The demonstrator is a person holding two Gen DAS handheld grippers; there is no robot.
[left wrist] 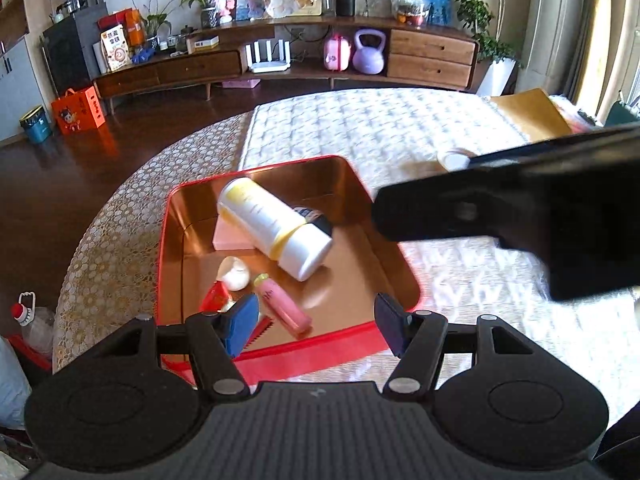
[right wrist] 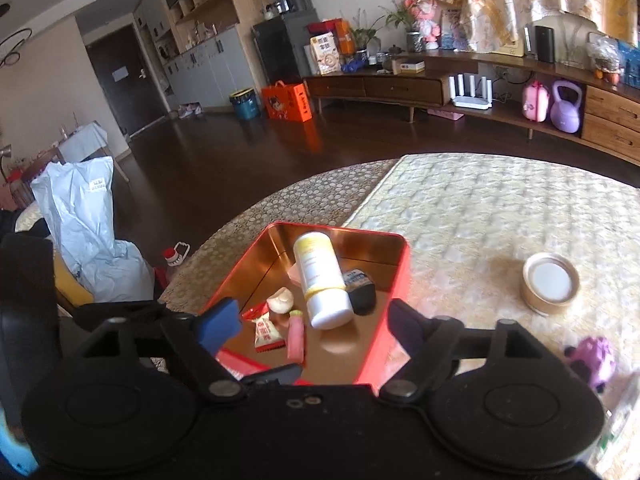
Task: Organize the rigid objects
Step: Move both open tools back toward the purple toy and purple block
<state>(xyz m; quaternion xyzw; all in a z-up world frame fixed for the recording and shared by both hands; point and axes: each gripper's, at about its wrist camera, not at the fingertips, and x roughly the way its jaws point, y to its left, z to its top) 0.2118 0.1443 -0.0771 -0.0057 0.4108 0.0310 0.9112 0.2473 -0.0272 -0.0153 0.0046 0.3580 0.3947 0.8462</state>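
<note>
One red tin on the bench holds one white bottle, one pink tube at its 6 o'clock, one sweet. One round lid lies at the tin's 3 o'clock. Left gripper and right gripper fingers released, empty.

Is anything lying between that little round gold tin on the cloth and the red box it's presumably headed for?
Nothing visible: only bare tablecloth lies between the round gold tin and the red box.
</note>
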